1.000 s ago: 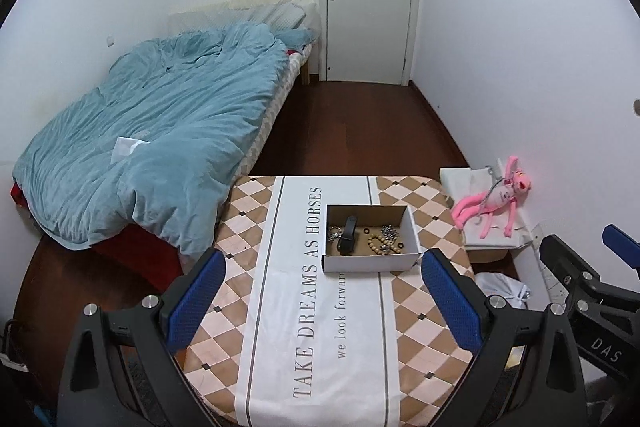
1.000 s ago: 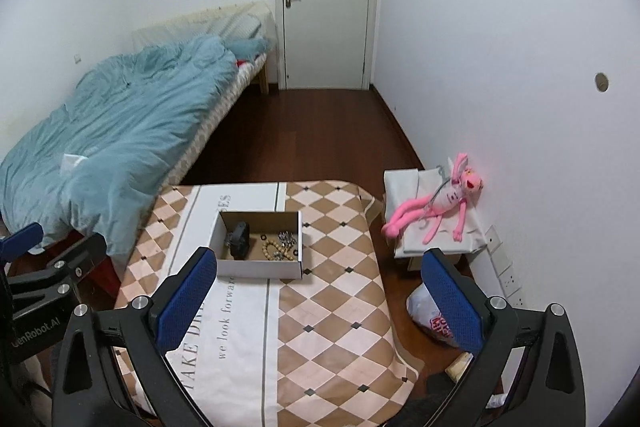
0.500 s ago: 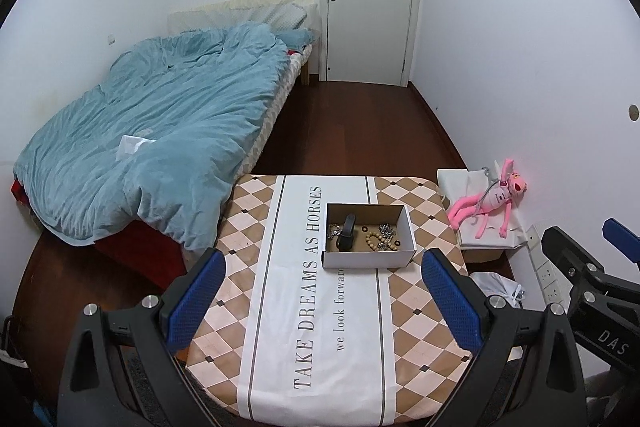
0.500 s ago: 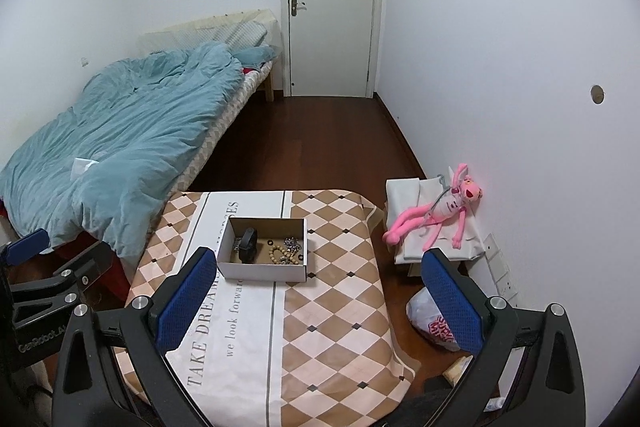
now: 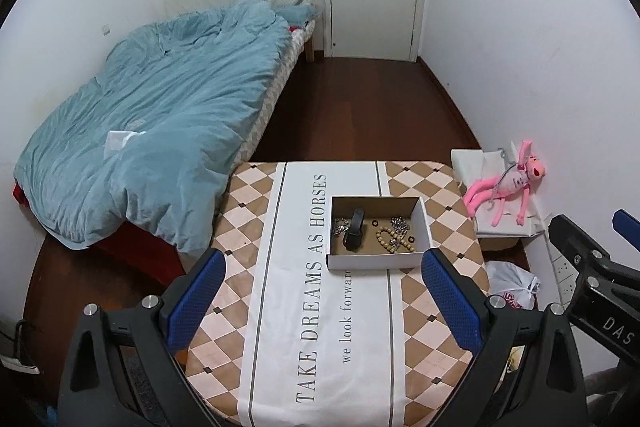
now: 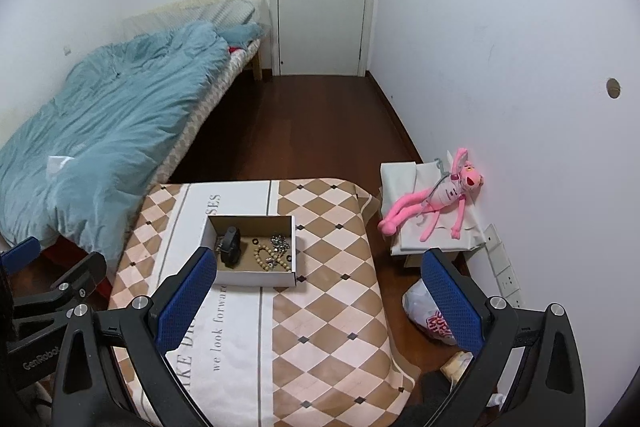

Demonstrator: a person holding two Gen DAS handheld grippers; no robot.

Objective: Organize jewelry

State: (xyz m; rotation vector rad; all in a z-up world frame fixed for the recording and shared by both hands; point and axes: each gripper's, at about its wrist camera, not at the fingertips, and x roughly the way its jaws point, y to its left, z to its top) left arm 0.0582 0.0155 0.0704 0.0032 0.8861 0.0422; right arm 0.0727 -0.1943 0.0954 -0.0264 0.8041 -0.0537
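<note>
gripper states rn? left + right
Left hand-held gripper: open, holding nothing, above the table.
Right hand-held gripper: open, holding nothing.

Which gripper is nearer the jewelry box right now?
Left, though only slightly. The left gripper hangs open just short of the box, lined up with it. The right gripper is open too, offset to the box's right.

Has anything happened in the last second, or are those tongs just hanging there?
Both tongs, left and right, pulled back a little from the box, so more of the table shows. Nothing was grasped or released. Both are open and empty as before; the jewelry lies unmoved in the box.
</note>
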